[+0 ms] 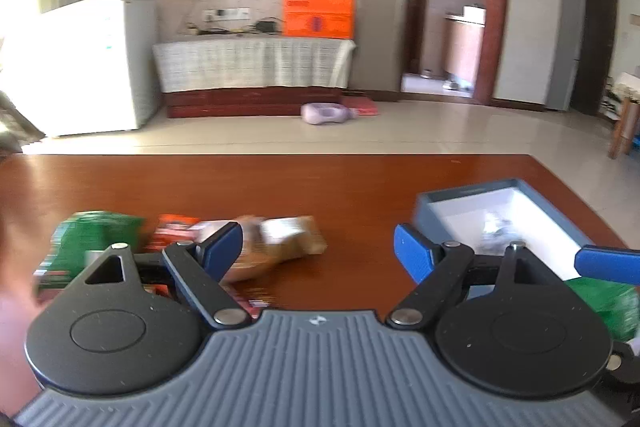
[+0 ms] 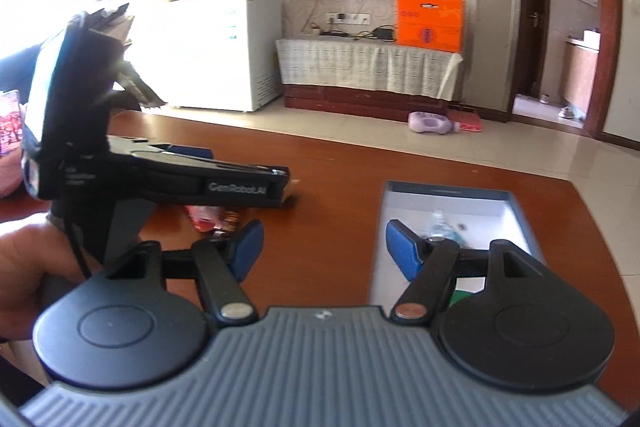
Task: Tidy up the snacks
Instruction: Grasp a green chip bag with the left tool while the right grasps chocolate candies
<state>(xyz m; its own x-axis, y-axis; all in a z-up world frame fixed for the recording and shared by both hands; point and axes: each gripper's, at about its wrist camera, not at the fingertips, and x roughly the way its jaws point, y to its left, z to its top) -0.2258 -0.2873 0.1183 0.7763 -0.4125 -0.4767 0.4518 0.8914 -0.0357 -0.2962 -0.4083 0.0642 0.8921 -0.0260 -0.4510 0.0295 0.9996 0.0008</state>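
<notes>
Several snack packets lie blurred on the brown table [image 1: 320, 187]: a green one [image 1: 96, 239], a red-orange one [image 1: 172, 229] and a pale brown one [image 1: 276, 243]. My left gripper [image 1: 318, 249] hangs open over the bare wood just right of them, with nothing between its jaws. To the right stands a grey-blue box [image 1: 432, 215] with a white inside. My right gripper [image 2: 325, 249] is open at the box's [image 2: 440, 187] near left corner and holds nothing. A clear packet [image 2: 440, 227] lies inside the box. A green packet [image 1: 604, 303] shows under the right gripper's blue finger [image 1: 608, 263].
A hand [image 2: 24, 267] holds the left gripper [image 2: 280, 187] at the left of the right wrist view, above a red packet [image 2: 208, 219]. Beyond the table's far edge are tiled floor, a purple bottle [image 2: 432, 123], a white freezer [image 2: 224, 47] and a cabinet bearing an orange box [image 2: 430, 19].
</notes>
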